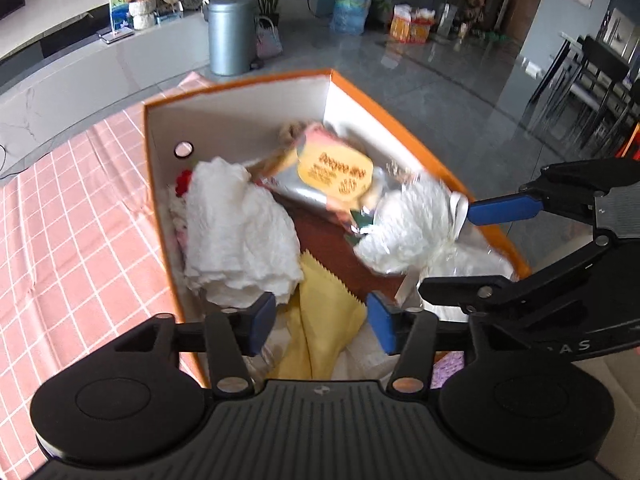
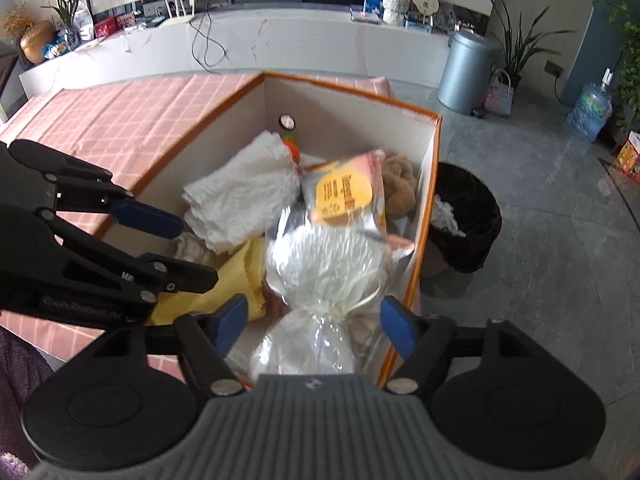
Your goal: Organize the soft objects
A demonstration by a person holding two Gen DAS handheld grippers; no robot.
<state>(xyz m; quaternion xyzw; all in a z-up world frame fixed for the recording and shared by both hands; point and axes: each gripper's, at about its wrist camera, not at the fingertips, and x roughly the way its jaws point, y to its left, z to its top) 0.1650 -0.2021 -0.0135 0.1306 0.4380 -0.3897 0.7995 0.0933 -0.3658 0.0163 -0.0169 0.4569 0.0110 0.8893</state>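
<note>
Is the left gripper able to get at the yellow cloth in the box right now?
Probably yes. The left gripper is open right above the yellow cloth, which lies uncovered at the near end of the orange box. The white towel beside it only crowds one finger.

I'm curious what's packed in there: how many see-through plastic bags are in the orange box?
2. A tied clear bag of white stuffing lies nearest the right fingers; a printed bag with a yellow label sits just behind it. More may be hidden under the cloths.
</note>
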